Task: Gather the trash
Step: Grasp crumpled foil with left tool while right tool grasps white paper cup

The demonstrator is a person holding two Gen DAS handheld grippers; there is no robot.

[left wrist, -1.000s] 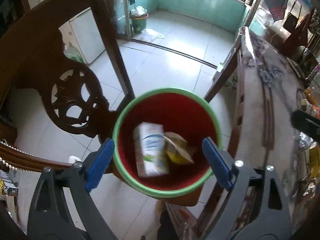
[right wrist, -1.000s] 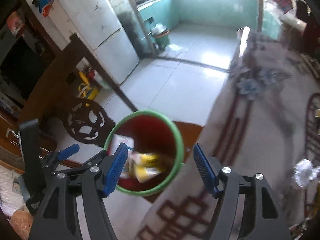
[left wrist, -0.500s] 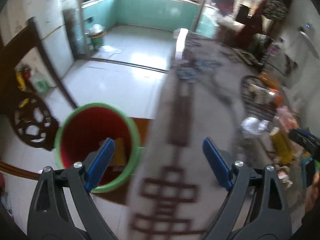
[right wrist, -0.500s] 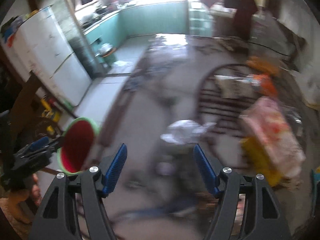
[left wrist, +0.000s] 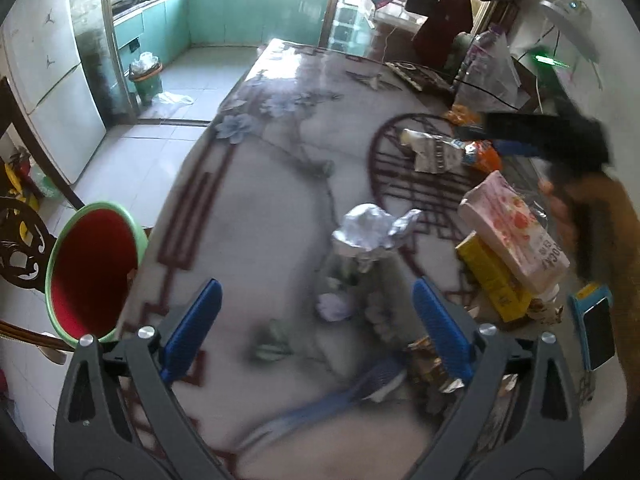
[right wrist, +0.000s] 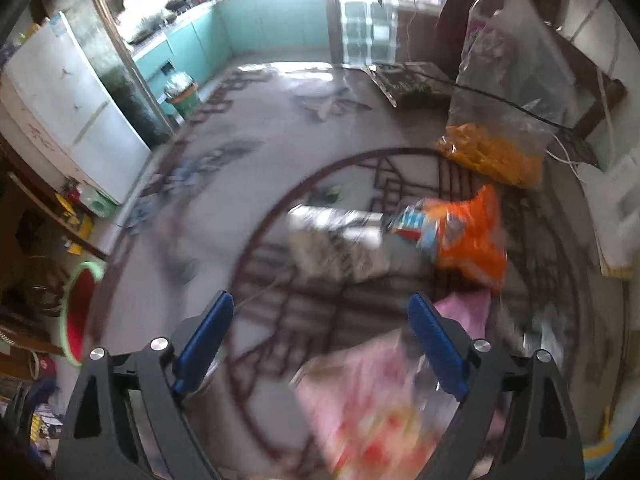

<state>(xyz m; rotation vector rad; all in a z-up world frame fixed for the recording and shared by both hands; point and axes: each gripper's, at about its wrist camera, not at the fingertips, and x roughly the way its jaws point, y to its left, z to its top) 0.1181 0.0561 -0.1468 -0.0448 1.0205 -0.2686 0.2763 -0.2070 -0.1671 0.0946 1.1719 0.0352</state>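
Both claws are spread wide and carry nothing: the left gripper (left wrist: 316, 324) and the right gripper (right wrist: 320, 344) have each just been opening further, with only tabletop showing between their blue pads. A second ago I had both of them over the red bin (left wrist: 90, 268), where a carton and a yellow wrapper lay inside; now they hang above the table (left wrist: 248, 200), so I judge that load is delivered and I am back for more.

For the left claw, the crumpled foil (left wrist: 370, 232) lies just ahead, with smaller scraps (blurred, hard to name) between it and the pads. For the right, the white wrapper (right wrist: 336, 240) and the orange snack bag (right wrist: 468, 240) sit side by side ahead, a pink pack (right wrist: 372, 408) blurred right under the pads. The bin stands off the table's left edge, beside a carved chair (left wrist: 16, 240).

That table wears a pale cloth with dark red lattice and flowers. Beyond it: tiled floor, a white fridge (right wrist: 68, 112), teal kitchen cabinets (left wrist: 256, 12).
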